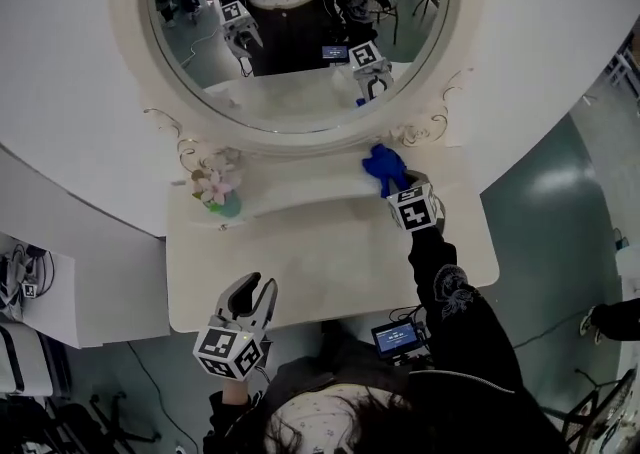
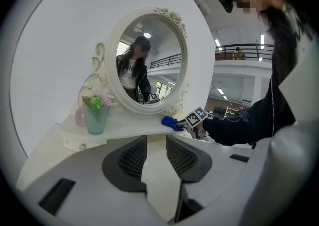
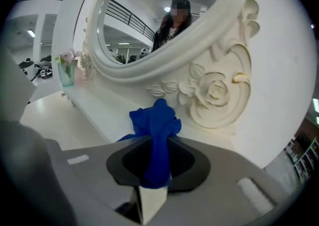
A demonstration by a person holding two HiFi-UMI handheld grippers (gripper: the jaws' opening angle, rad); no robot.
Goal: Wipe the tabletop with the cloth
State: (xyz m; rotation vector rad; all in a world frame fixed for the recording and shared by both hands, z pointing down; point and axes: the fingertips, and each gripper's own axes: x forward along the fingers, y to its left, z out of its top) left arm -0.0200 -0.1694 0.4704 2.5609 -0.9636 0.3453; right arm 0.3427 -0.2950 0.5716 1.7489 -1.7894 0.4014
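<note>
A bunched blue cloth (image 1: pixel 384 168) (image 3: pixel 155 129) rests on the raised shelf (image 1: pixel 300 194) of a cream dressing table, under the mirror's right corner. My right gripper (image 1: pixel 400 188) (image 3: pixel 157 163) is shut on the blue cloth, which runs down between its jaws. The cloth (image 2: pixel 171 123) also shows far off in the left gripper view. My left gripper (image 1: pixel 253 294) (image 2: pixel 156 156) hovers over the front edge of the tabletop (image 1: pixel 320 272), open with nothing between its fingers.
An oval mirror (image 1: pixel 300 22) in a carved frame stands behind the shelf. A green vase with pink flowers (image 1: pixel 219 192) (image 2: pixel 95 115) sits at the shelf's left end. A small device with a lit screen (image 1: pixel 396 338) hangs below the table's front edge.
</note>
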